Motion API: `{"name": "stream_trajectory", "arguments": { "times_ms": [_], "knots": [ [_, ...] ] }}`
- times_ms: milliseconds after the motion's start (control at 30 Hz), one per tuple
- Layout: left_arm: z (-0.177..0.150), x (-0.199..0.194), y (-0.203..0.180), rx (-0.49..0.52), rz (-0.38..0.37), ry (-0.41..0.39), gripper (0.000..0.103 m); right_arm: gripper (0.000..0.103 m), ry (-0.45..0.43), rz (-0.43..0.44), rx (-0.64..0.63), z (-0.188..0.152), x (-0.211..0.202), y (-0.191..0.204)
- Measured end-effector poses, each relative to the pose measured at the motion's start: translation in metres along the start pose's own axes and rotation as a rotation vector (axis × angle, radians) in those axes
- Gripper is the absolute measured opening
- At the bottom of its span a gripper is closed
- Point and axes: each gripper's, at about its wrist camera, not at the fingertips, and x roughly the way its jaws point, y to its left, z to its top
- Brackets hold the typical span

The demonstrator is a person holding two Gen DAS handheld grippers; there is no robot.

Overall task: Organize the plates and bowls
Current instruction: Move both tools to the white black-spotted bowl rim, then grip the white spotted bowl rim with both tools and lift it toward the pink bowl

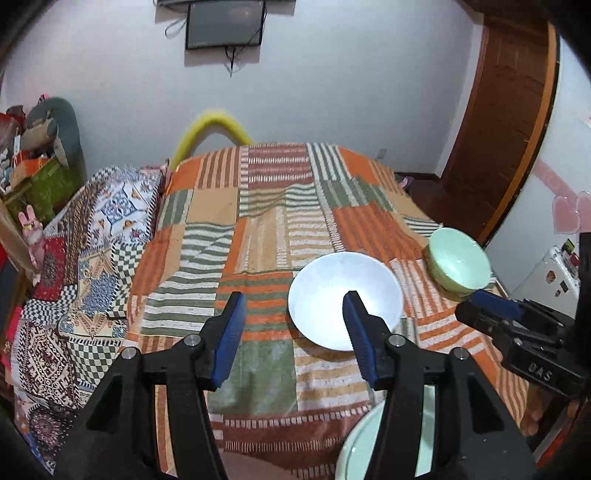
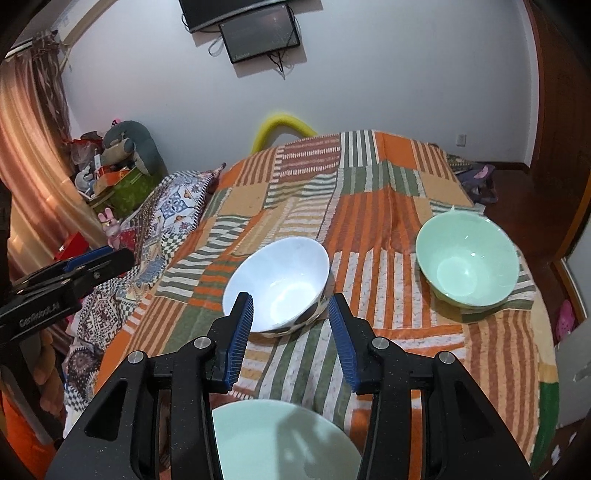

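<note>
White bowl: we find the white bowl (image 2: pixel 277 284) upright at the centre of the right wrist frame, on the striped patchwork cover (image 2: pixel 369 206); its outer wall shows dark spots.
Green bowl: we record the green bowl (image 2: pixel 466 260) upright at right of centre, well apart from the white one, near the cover's right edge.
Green dish: we note the pale green dish (image 2: pixel 284 439) at the bottom edge, below the jaws; whether it is a plate or a bowl we cannot tell.
Right gripper: we see the right gripper (image 2: pixel 291 314) released, jaws parted with nothing between the pads, hovering just in front of the white bowl.
Left gripper: we see the left gripper (image 1: pixel 295 314) released too, jaws wider, empty, hovering at the white bowl's left side.
Surroundings: we observe a patterned pillow (image 2: pixel 173 206) at the left, a wall screen (image 2: pixel 258 33) at the top, and a wooden door (image 1: pixel 506 122) at the upper right of the left wrist frame.
</note>
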Motion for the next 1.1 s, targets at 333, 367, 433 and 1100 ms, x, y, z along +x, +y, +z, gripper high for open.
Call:
{"name": "stream_trajectory", "arguments": {
  "times_ms": [333,367,433,1100],
  "knots": [
    [-0.006,0.075,0.006,-0.029,-0.018,0.14,0.054,0.039,0.077,-0.007,0.009,0.003,0.044,-0.015],
    [-0.006,0.08,0.006,-0.034,-0.025,0.152,0.054,0.039,0.089,-0.009,0.013,0.003,0.048,-0.017],
    [-0.007,0.091,0.007,-0.042,-0.029,0.173,0.054,0.039,0.107,-0.008,0.022,0.004,0.055,-0.021],
    [-0.019,0.163,0.005,-0.039,-0.026,0.278,0.039,0.039,0.207,-0.014,0.007,0.014,0.109,-0.024]
  ]
}}
